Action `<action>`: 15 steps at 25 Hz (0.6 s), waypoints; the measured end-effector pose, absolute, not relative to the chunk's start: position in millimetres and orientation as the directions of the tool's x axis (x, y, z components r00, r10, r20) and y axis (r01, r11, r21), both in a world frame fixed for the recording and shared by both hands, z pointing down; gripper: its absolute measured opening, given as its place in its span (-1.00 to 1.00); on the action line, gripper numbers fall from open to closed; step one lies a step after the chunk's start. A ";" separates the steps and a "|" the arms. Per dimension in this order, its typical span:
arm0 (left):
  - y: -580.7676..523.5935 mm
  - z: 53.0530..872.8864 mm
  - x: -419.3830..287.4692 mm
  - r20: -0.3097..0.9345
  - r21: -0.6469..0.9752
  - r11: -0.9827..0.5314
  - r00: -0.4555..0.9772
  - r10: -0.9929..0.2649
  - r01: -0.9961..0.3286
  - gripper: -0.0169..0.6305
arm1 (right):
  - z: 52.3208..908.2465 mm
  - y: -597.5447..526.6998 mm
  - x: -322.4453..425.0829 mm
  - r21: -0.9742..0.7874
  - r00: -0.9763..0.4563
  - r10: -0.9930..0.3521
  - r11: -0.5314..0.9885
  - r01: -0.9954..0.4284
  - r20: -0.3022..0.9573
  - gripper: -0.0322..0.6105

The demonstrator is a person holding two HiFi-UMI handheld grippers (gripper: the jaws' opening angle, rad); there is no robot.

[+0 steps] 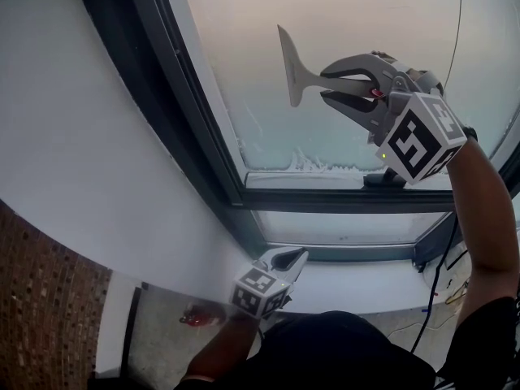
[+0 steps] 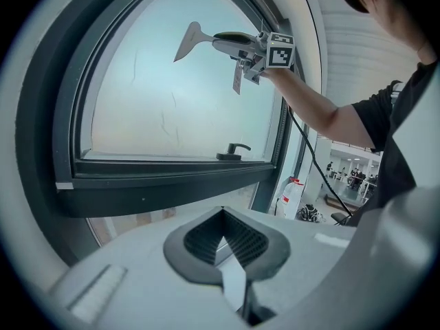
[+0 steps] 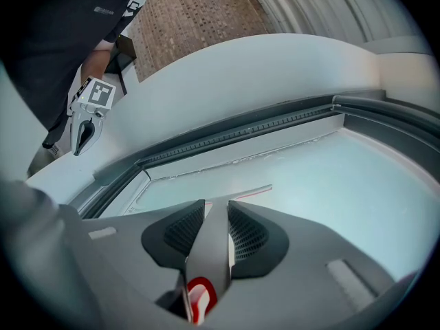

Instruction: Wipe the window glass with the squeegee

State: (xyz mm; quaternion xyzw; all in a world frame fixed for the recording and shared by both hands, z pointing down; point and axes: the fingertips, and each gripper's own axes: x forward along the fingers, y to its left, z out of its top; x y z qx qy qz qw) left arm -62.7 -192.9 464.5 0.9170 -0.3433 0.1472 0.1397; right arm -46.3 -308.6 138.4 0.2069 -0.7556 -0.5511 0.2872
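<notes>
A grey squeegee [image 1: 294,70] lies with its blade flat on the frosted window glass [image 1: 244,23], upper middle of the pane. My right gripper [image 1: 329,85] is shut on its handle, arm stretched up. In the right gripper view the handle [image 3: 210,246] runs between the pads and the blade [image 3: 237,194] touches the glass. From the left gripper view the squeegee [image 2: 196,40] and right gripper [image 2: 240,43] show high on the pane. My left gripper [image 1: 290,259] hangs low by the white sill, shut, holding nothing; its pads [image 2: 206,236] meet at the tips.
Soapy streaks [image 1: 313,163] line the pane's bottom edge. A dark window handle [image 2: 234,151] sits on the lower frame [image 1: 341,199]. A black cable [image 1: 435,287] hangs at the right. A bottle [image 2: 289,196] stands beyond the frame. A small red object [image 1: 195,317] lies on the floor.
</notes>
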 end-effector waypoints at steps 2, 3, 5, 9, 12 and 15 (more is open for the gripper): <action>-192.9 466.6 -54.7 0.366 0.151 -0.733 0.727 -0.582 -0.663 -0.95 | 137.6 -307.6 -36.1 0.953 -0.744 -0.637 0.304 0.001 0.204 -0.49; -192.9 466.2 -50.4 0.366 0.152 -0.736 0.729 -0.578 -0.660 -0.95 | 137.0 -307.2 -31.0 0.953 -0.741 -0.640 0.303 -0.001 0.202 -0.49; -192.8 465.2 -41.6 0.367 0.151 -0.743 0.735 -0.571 -0.652 -0.95 | 135.3 -306.7 -20.6 0.954 -0.736 -0.647 0.301 -0.006 0.199 -0.49; -191.0 463.7 -24.6 0.370 0.152 -0.753 0.743 -0.558 -0.641 -0.95 | 133.3 -303.0 1.4 0.953 -0.724 -0.661 0.303 -0.016 0.199 -0.49; -189.2 463.6 -11.5 0.373 0.157 -0.763 0.753 -0.542 -0.627 -0.95 | 134.0 -301.5 14.6 0.952 -0.728 -0.659 0.306 -0.031 0.188 -0.49; -190.4 465.4 -1.9 0.375 0.155 -0.774 0.761 -0.529 -0.614 -0.95 | 136.1 -303.4 27.8 0.953 -0.715 -0.673 0.301 -0.028 0.192 -0.49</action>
